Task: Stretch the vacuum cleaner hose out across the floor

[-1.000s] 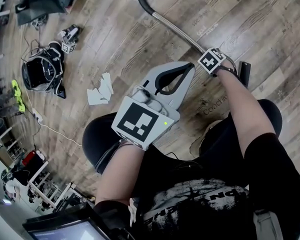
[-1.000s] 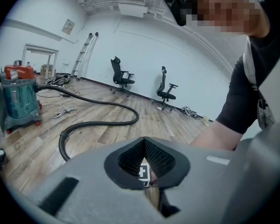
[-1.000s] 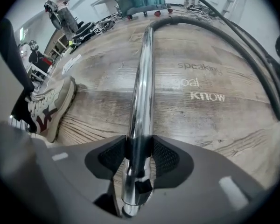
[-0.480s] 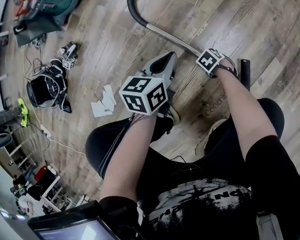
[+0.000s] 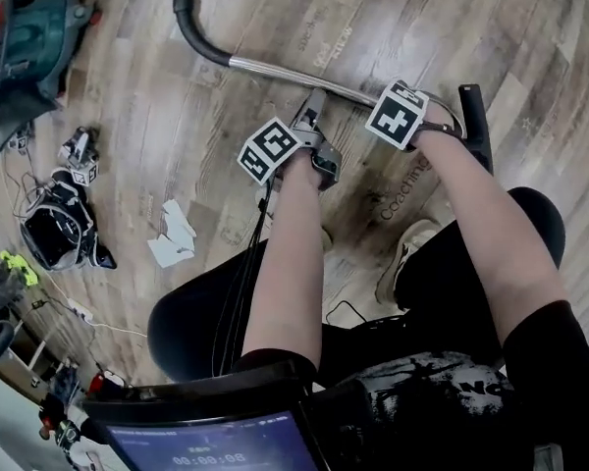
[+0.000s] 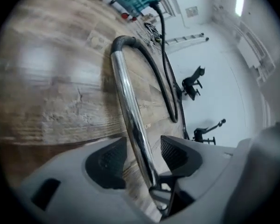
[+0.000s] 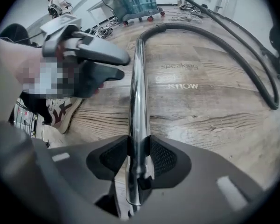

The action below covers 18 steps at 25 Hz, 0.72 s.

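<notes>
Right gripper: jaws, just closing, now clamp the straight chrome metal wand tube, which runs over the wood-plank floor. Left gripper: jaws just opened wide, straddling the same tube, pads clear of it. Black flexible hose curves back to the teal vacuum cleaner body. Risk: with only 1 grip, a hard pull may slip the smooth tube, or drag the wheeled cleaner rather than straighten the hose.

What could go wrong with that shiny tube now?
The left gripper has just been opening its fingers around the metal tube without pressing it; closing off-centre could let it slip. The right gripper, just closed on the tube, holds it alone and may lose it when the hose drags.
</notes>
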### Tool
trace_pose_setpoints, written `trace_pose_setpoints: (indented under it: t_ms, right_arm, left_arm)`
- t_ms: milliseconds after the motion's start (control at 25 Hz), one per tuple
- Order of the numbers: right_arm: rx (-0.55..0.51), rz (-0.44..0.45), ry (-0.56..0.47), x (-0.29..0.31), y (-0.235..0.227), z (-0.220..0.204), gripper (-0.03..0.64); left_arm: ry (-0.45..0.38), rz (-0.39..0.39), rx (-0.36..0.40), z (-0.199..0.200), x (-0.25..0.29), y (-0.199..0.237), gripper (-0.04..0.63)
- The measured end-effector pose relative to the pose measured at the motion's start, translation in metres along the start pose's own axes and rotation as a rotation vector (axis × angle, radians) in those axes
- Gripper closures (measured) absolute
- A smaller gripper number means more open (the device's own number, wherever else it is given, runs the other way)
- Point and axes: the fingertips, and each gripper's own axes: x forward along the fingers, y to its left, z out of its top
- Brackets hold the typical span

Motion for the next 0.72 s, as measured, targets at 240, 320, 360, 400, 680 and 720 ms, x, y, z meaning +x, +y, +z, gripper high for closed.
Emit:
trace_pose_setpoints:
  t_ms: [240,320,360,400,680,720]
  right_arm:
    - [-0.027,0.038,0.004,-0.006,0.006,-0.01,0.46]
    - [-0.023,0.045,0.001,-0.009,0.009,-0.013,0.46]
    - [-0.021,0.046,-0.009,-0.011,0.009,-0.012,0.46]
    - [-0.019,0.052,-0.021,-0.012,0.009,-0.01,0.46]
    - [-0.063,0.092,-0.067,-0.018,0.019,0.0,0.452]
    - [-0.067,0.074,-0.071,-0.015,0.017,0.0,0.451]
  left_arm:
    - [-0.095,-0.02,-0.141,0.006,0.044,0.007,0.361]
    - [-0.121,-0.048,-0.198,0.009,0.054,0.003,0.351]
    - [-0.136,-0.058,-0.215,0.012,0.058,0.001,0.353]
    - [-0.149,-0.07,-0.219,0.016,0.06,0.001,0.369]
    - [-0.227,-0.254,-0.239,0.03,0.054,-0.009,0.472]
    - [-0.228,-0.243,-0.212,0.03,0.054,-0.012,0.474]
